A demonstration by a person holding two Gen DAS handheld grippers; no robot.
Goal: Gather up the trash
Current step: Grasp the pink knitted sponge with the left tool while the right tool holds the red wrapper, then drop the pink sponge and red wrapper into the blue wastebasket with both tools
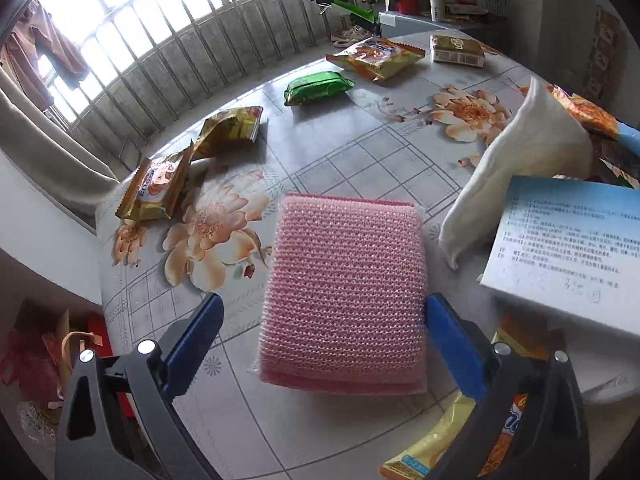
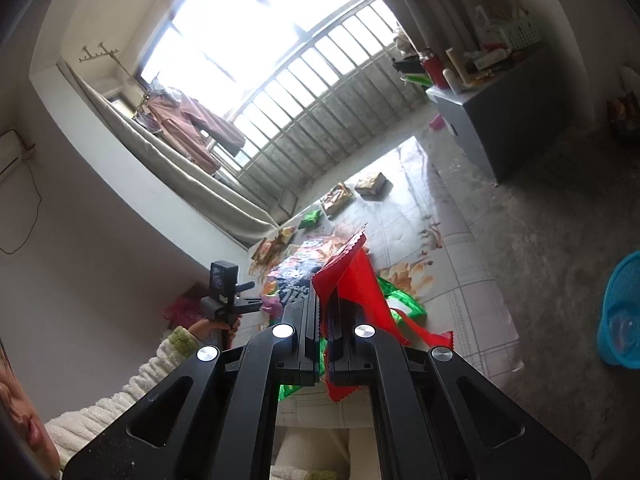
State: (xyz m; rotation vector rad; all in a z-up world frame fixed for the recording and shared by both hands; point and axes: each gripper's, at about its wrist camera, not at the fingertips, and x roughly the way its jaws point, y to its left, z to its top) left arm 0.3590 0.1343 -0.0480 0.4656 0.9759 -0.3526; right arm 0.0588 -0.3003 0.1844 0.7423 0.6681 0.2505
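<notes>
While our left gripper hangs above the table with its jaws spread wide and touching nothing, a pink scouring pad lies flat directly between its blue fingers, its long axis running away from us along the line the claw points. We judge the pad is no trash, so the left claw's real targets lie beyond the pad: a green wrapper straight ahead of it, a gold packet to the pad's left, a crumpled gold one just past that, and an orange packet and a tan box at the table's far end. Right of the pad sit a white cloth and a printed box. Our right gripper is clenched on a red wrapper, which stands up between its fingers, high over the table's near end. A blue bin sits on the floor to the right of the table, well apart from that claw, and we judge the wrapper belongs there. The right hand is plainly the nearer to the bin; the left is the nearer to the litter past the pad.
</notes>
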